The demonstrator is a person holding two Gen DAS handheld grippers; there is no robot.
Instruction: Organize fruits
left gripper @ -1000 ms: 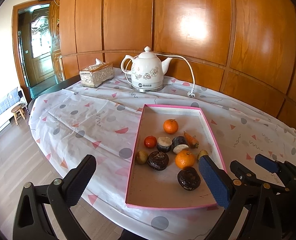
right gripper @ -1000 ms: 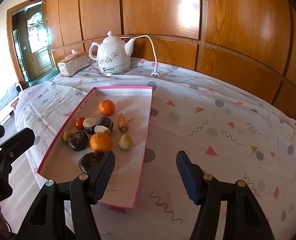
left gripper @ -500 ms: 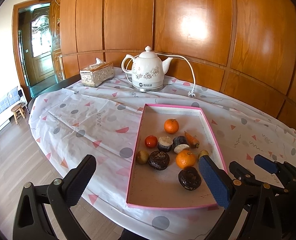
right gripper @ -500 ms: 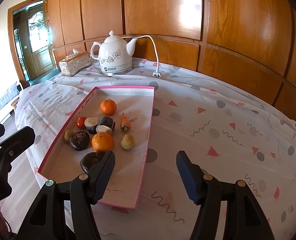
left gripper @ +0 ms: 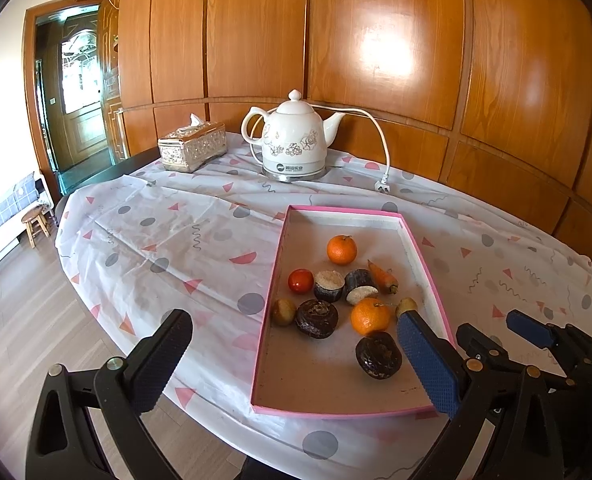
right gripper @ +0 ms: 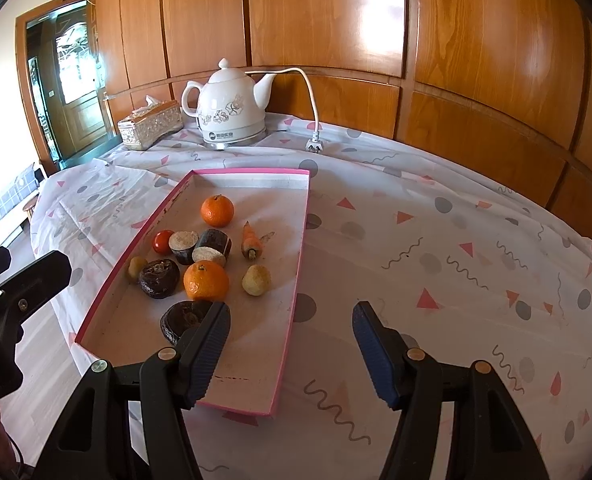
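Observation:
A shallow pink-rimmed tray point(left gripper: 424, 248) lies on the patterned tablecloth. It holds two oranges point(left gripper: 341, 249) point(left gripper: 370, 316), a small tomato point(left gripper: 300, 280), a carrot point(left gripper: 382, 277), two dark wrinkled fruits point(left gripper: 317, 318) point(left gripper: 378, 354), two dark cut pieces point(left gripper: 329, 285) and two small yellowish fruits point(left gripper: 283, 311). My left gripper point(left gripper: 296, 344) hangs open at the tray's near edge, holding nothing. My right gripper point(right gripper: 292, 344) is open and empty over the tray's near right corner point(right gripper: 274, 410). Its left finger point(right gripper: 210, 344) hides part of the nearest dark fruit point(right gripper: 182, 320).
A white floral kettle point(left gripper: 292, 140) with a loose cord and plug point(left gripper: 384, 187) stands at the back, a tissue box point(left gripper: 192, 148) to its left. Wood panelling backs the table. The table's left edge drops to the floor, where a stool point(left gripper: 36, 220) stands.

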